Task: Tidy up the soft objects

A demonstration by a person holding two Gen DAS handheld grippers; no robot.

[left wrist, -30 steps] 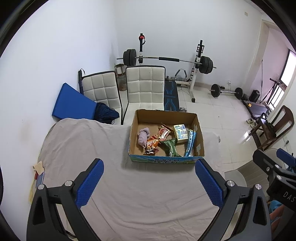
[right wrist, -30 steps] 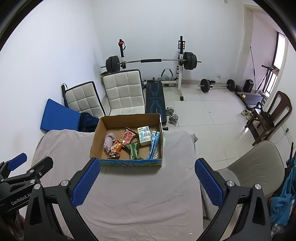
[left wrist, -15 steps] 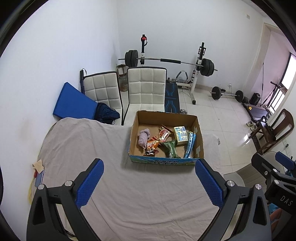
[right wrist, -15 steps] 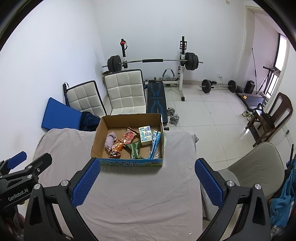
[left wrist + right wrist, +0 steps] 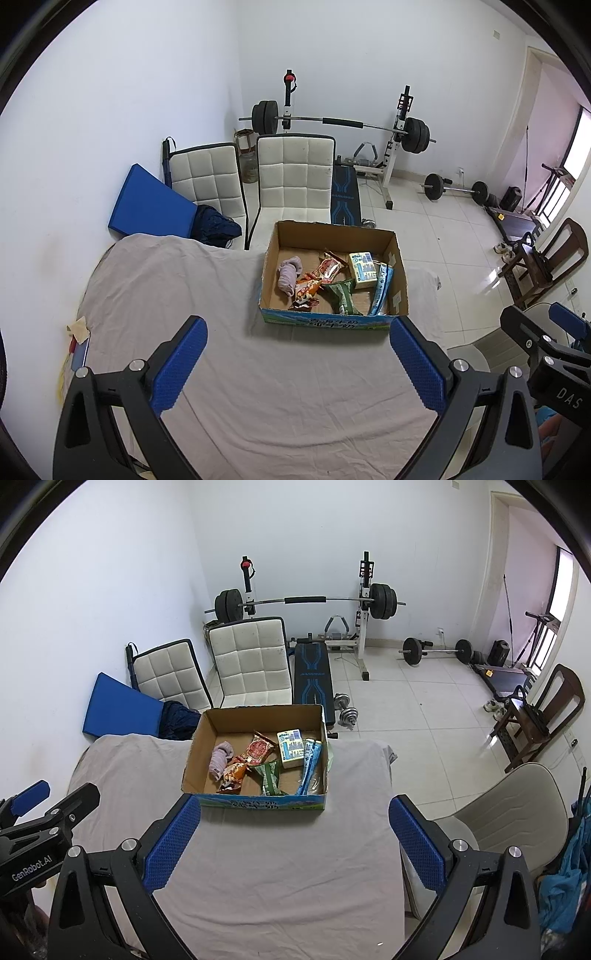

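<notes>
A cardboard box [image 5: 400,273] [image 5: 192,753] stands at the far side of a table covered with a grey cloth [image 5: 166,288] [image 5: 280,860]. In it lie a rolled lilac cloth [image 5: 289,275] [image 5: 219,758], red and orange snack bags [image 5: 328,266] [image 5: 258,748], a green packet [image 5: 342,295] [image 5: 269,775], a tissue pack [image 5: 364,269] [image 5: 291,751] and blue sachets [image 5: 382,291] [image 5: 310,764]. My left gripper [image 5: 298,360] and my right gripper [image 5: 294,836] are both open and empty, above the cloth in front of the box.
Two white padded chairs [image 5: 293,181] [image 5: 249,664] and a blue mat [image 5: 147,206] stand behind the table. A barbell rack [image 5: 343,125], weights and a bench stand on the tiled floor. A beige chair [image 5: 513,812] is to the table's right.
Both grippers have drifted slightly; the box sits a little lower and nearer in both views. Both stay open and empty.
</notes>
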